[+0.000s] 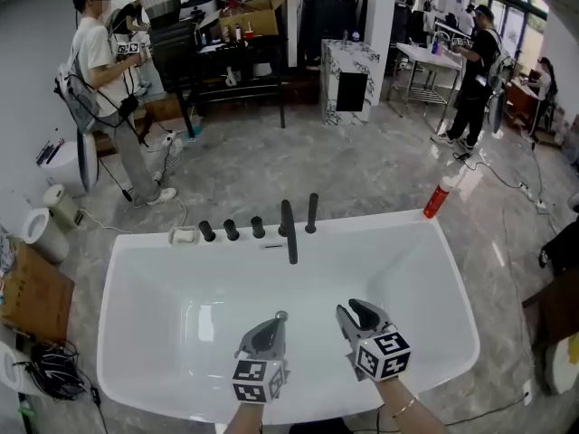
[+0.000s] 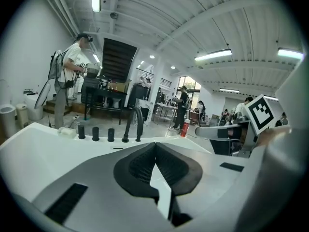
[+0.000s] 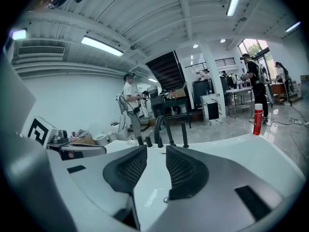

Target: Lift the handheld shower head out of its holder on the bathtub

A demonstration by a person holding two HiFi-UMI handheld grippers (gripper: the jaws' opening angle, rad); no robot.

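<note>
The black handheld shower head [image 1: 312,212] stands upright in its holder on the far rim of the white bathtub [image 1: 145,269], just right of the black spout [image 1: 289,231] and three black knobs [image 1: 232,230]. Both grippers hover over the near part of the tub, well short of it. My left gripper [image 1: 279,319] is shut with nothing in it; in the left gripper view its tips [image 2: 155,146] meet below the shower head [image 2: 138,135]. My right gripper [image 1: 351,313] is open and empty; in the right gripper view [image 3: 155,151] the shower head [image 3: 185,134] stands ahead, slightly right.
A red bottle [image 1: 437,199] stands at the tub's far right corner and a small white dish [image 1: 184,236] left of the knobs. A cardboard box [image 1: 32,297] and cables lie on the floor at left. People stand behind the tub at left [image 1: 109,80] and right [image 1: 475,70].
</note>
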